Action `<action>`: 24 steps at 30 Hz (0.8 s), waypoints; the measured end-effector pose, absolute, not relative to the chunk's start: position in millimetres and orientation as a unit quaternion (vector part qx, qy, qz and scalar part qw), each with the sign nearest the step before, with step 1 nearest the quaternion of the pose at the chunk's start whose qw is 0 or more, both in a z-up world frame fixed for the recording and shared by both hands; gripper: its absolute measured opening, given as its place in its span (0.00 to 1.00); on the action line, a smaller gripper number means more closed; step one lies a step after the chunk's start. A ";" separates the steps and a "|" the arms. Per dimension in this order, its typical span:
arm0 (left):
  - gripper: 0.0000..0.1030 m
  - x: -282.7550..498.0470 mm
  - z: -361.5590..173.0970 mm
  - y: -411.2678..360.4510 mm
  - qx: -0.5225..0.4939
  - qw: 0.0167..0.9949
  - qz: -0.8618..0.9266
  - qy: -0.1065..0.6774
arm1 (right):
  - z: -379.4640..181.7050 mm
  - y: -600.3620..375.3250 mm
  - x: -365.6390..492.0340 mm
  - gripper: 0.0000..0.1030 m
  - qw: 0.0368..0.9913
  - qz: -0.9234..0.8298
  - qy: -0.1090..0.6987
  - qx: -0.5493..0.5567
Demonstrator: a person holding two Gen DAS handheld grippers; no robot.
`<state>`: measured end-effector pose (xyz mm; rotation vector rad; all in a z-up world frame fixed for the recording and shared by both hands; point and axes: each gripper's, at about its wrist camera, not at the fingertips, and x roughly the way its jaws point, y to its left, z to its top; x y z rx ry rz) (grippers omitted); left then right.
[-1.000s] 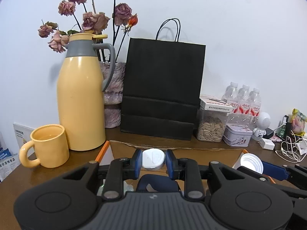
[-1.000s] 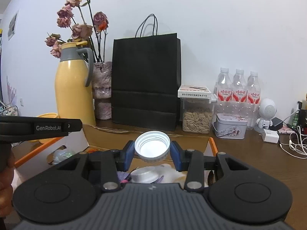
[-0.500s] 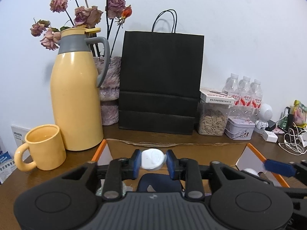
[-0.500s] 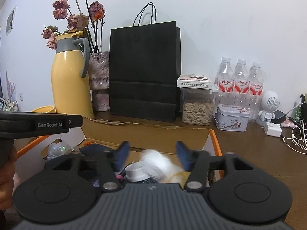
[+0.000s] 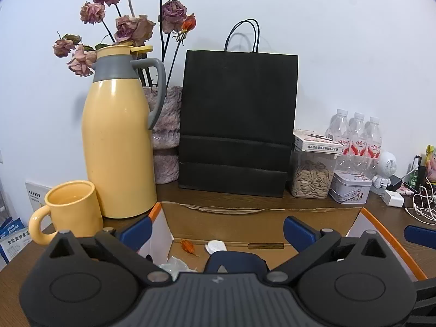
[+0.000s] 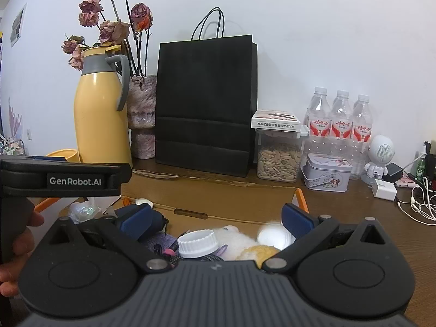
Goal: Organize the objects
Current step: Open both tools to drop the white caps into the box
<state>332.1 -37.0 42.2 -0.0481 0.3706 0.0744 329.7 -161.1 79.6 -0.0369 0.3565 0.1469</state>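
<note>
The left gripper (image 5: 218, 230) is spreading its jaws wide, with nothing between them; a small white cap (image 5: 215, 246) is lying on the floor of the cardboard box (image 5: 245, 224) just below and beyond the blue pads (apart from both). The right gripper (image 6: 216, 220) is likewise opening, gripping nothing, while a ribbed white lid (image 6: 197, 244) is resting in the same box below the gap, on a heap of soft things. Behind the box are standing a yellow jug (image 5: 118, 141) and a black paper bag (image 5: 237, 122).
</note>
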 end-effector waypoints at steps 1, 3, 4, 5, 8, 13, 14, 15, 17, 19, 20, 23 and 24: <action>1.00 331.8 42.0 -37.2 -0.024 0.982 0.037 0.184 | 79.7 -161.2 329.7 1.00 0.981 0.073 0.177 -0.018; 1.00 331.5 42.0 -37.0 -0.024 0.982 0.038 0.184 | 79.8 -162.3 329.6 1.00 0.981 0.073 0.178 -0.018; 1.00 331.6 42.1 -36.9 -0.025 0.982 0.038 0.184 | 79.9 -162.3 329.6 1.00 0.981 0.073 0.178 -0.018; 1.00 331.0 42.2 -36.7 -0.025 0.982 0.038 0.183 | 80.0 -162.7 329.3 1.00 0.981 0.074 0.178 -0.017; 1.00 328.7 42.7 -36.7 -0.026 0.982 0.038 0.182 | 81.5 -164.4 327.6 1.00 0.981 0.076 0.177 -0.013; 1.00 323.9 43.3 -36.9 -0.025 0.983 0.038 0.178 | 83.7 -164.3 323.9 1.00 0.981 0.078 0.175 -0.013; 1.00 322.7 43.4 -36.9 -0.025 0.983 0.039 0.177 | 84.0 -164.2 322.8 1.00 0.982 0.079 0.174 -0.013; 1.00 321.5 43.6 -36.7 -0.025 0.983 0.039 0.176 | 84.4 -164.1 321.8 1.00 0.982 0.079 0.173 -0.013; 1.00 318.9 43.7 -36.3 -0.026 0.984 0.039 0.174 | 85.3 -164.0 319.5 1.00 0.982 0.080 0.171 -0.013; 1.00 316.3 43.4 -36.1 -0.025 0.984 0.039 0.173 | 85.9 -163.9 317.7 1.00 0.982 0.080 0.170 -0.014; 1.00 315.2 43.3 -36.1 -0.025 0.984 0.040 0.172 | 86.3 -163.7 316.7 1.00 0.982 0.081 0.169 -0.014; 1.00 310.6 42.6 -36.1 -0.024 0.984 0.039 0.172 | 86.8 -162.8 312.4 1.00 0.983 0.080 0.167 -0.017; 1.00 308.4 42.1 -35.9 -0.024 0.984 0.038 0.171 | 86.7 -162.5 311.0 1.00 0.983 0.080 0.166 -0.018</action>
